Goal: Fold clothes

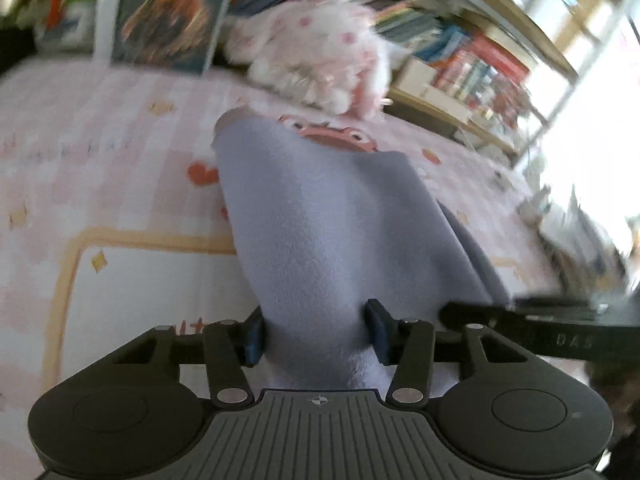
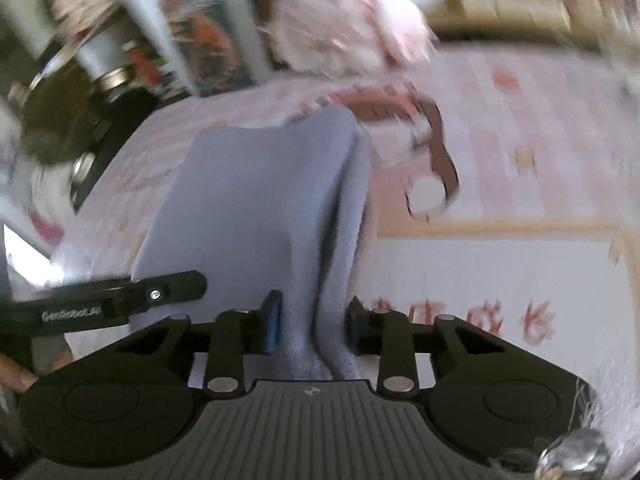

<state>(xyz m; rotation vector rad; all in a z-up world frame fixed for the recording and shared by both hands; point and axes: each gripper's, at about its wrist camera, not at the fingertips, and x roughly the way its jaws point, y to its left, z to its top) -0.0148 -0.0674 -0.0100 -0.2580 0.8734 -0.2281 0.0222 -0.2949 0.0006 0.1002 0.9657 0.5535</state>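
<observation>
Lilac garment: soft, matt, fleecy cloth; pink blanket beneath, seemingly plush; blurred.

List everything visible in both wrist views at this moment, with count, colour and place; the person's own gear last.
Soft lavender-grey fleece garment: one, bunched, rising from between both grippers over the bed.
Pink checked bedspread with cartoon prints: one, beneath everything.
Fluffy white plush blanket with pink spots: one heap, at the far edge of the bed.
Wooden bookshelf of colourful books: one, behind the bed.
Left gripper: one, black with blue-padded fingers, garment between them.
Right gripper: one, black, fingers on either side of a garment fold.
</observation>
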